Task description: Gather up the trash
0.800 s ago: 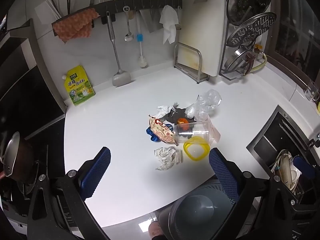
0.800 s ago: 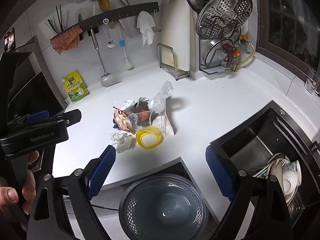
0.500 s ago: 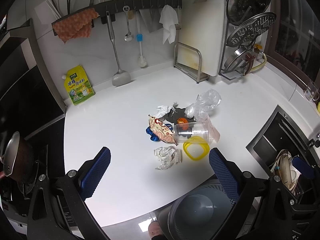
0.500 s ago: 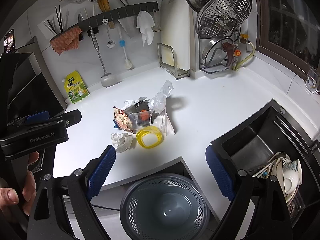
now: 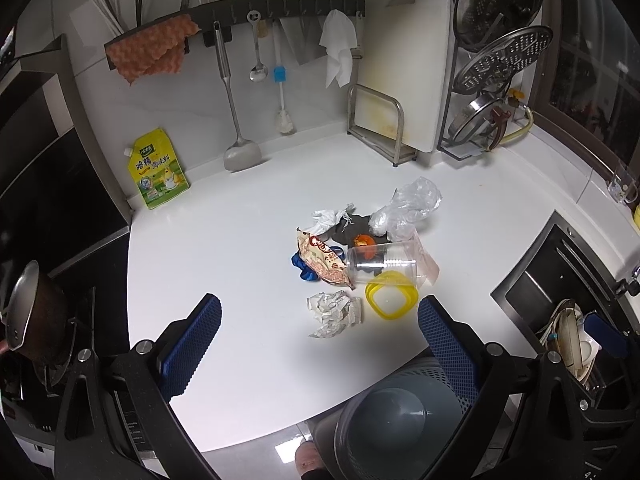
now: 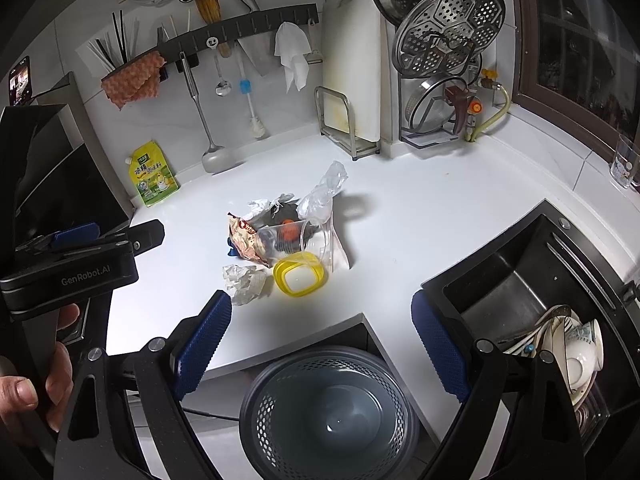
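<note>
A heap of trash lies mid-counter: crumpled paper (image 5: pixel 335 314) (image 6: pixel 244 282), a yellow plastic ring lid (image 5: pixel 391 295) (image 6: pixel 298 273), a clear cup on its side (image 5: pixel 380 263) (image 6: pixel 282 240), a snack wrapper (image 5: pixel 322 261) (image 6: pixel 242 236), a clear plastic bag (image 5: pixel 408 210) (image 6: pixel 320 196) and a white tissue (image 5: pixel 328 218). A grey perforated bin (image 6: pixel 326 412) (image 5: pixel 396 424) stands on the floor below the counter edge. My left gripper (image 5: pixel 320 340) is open and empty, held above the counter short of the paper. My right gripper (image 6: pixel 322 336) is open and empty, above the bin.
A sink (image 6: pixel 520 292) with dishes is at the right. A yellow pouch (image 5: pixel 158 170), hanging utensils (image 5: pixel 236 96), a cutting board (image 5: pixel 400 64) and a lid rack (image 5: pixel 496 60) line the back wall. A stove with a pot (image 5: pixel 28 320) is at the left.
</note>
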### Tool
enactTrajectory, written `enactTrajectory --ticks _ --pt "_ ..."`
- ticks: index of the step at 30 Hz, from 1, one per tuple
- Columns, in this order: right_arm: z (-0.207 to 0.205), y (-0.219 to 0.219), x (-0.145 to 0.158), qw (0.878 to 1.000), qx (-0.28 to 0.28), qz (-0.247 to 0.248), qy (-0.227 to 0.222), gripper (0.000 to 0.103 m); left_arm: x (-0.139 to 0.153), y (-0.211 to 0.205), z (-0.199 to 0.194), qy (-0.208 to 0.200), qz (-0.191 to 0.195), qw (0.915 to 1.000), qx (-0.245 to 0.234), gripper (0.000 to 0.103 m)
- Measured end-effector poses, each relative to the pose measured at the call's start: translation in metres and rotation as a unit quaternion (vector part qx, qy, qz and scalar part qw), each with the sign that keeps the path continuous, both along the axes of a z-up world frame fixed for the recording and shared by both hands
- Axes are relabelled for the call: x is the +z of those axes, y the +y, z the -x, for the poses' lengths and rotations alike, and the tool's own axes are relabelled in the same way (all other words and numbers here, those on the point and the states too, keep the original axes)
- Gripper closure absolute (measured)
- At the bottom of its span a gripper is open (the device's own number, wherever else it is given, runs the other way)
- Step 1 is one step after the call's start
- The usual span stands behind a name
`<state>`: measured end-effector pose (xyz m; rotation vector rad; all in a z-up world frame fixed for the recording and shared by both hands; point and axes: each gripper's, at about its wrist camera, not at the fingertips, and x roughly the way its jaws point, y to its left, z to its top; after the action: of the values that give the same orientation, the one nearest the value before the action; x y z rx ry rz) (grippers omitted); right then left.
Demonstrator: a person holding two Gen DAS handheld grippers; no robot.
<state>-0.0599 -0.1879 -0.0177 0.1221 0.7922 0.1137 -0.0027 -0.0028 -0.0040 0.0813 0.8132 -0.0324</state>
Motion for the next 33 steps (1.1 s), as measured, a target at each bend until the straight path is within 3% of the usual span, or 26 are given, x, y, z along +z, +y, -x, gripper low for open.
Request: enactTrajectory --ticks 14,22,27,33 --pt "0.001 0.001 0.0 1.0 0.002 0.001 -0.002 0.016 0.003 0.004 0.002 0.008 0.011 0.9999 0.004 0.006" --pt "0.001 0.0 0.0 1.0 0.001 -0.002 -0.001 0.016 0.003 0.001 0.001 0.019 -0.011 0.9998 0.005 0.006" --pt "0.0 -0.001 -0.003 1.0 0.005 -0.005 0.001 0.016 0.001 0.004 0.004 -0.015 -0.018 0.9997 0.012 0.006" --pt "-0.009 0.003 -0.02 1.0 0.013 -0.011 0.015 0.016 -0.014 0.023 -0.001 -0.008 -0.014 0.9993 0.034 0.006"
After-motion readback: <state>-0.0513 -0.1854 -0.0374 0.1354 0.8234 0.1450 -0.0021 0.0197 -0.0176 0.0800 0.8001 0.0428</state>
